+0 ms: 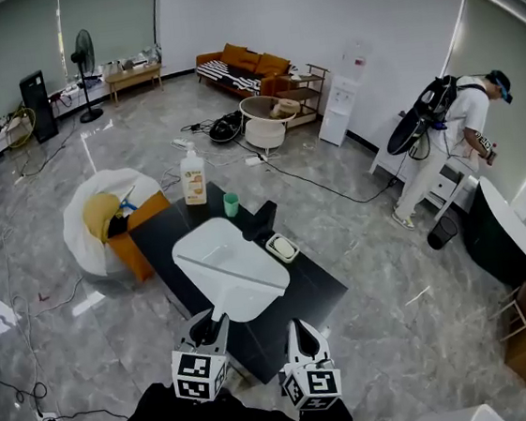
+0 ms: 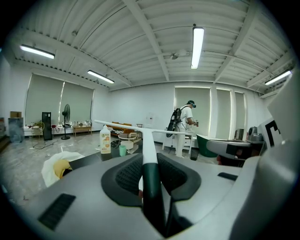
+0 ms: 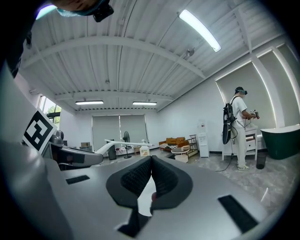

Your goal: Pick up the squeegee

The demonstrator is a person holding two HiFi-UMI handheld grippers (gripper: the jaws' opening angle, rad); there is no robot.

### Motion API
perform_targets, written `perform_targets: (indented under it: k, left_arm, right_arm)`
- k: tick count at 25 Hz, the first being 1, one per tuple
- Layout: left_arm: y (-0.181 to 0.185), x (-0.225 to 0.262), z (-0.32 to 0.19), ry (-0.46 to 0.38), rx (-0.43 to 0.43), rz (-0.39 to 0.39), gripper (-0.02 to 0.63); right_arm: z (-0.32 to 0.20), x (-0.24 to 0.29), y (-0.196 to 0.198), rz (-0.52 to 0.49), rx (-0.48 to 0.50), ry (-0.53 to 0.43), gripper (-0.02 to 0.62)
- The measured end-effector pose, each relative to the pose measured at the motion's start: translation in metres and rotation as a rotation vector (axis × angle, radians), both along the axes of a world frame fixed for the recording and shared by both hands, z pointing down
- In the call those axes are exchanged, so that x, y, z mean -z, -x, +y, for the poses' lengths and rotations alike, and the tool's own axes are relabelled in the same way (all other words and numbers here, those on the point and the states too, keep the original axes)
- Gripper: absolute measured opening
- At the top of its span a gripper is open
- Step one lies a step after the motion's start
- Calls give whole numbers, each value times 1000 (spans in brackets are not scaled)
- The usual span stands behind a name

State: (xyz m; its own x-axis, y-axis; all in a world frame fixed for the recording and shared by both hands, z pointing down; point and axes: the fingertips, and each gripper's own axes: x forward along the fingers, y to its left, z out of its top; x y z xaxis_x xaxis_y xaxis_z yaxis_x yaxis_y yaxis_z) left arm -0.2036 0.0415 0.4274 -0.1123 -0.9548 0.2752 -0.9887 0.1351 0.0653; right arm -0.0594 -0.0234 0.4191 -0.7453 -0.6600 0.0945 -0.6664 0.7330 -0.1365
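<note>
Squeegee [image 2: 149, 150] handle is clamped in my left fingers [image 2: 124, 176]; right fingers [image 3: 136, 180] together, empty. Long blade could lever handle loose.

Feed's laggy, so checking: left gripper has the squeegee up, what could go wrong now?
The left gripper clamps the squeegee only at its handle; the wide blade could twist in the fingers. The blade hangs over the table, close to the green cup and bottle; a swing might topple them.
</note>
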Motion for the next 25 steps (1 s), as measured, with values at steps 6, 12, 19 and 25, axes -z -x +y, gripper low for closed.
perform_targets:
  k: [6,12,19,25]
  left_arm:
    - [19,-1,17,-1,43,-2,106]
    - [27,1,26,-2,66,-8,106]
    - [36,1,26,3,73,-6,106]
    - [37,0,28,7,77,-5,106]
  right_arm:
    - [10,0,23,0,52,-4,15]
    - [17,0,36,0,86,-6,15]
    - [16,0,46,6,98,-4,15]
    - [17,-1,48,3,100,-1,15]
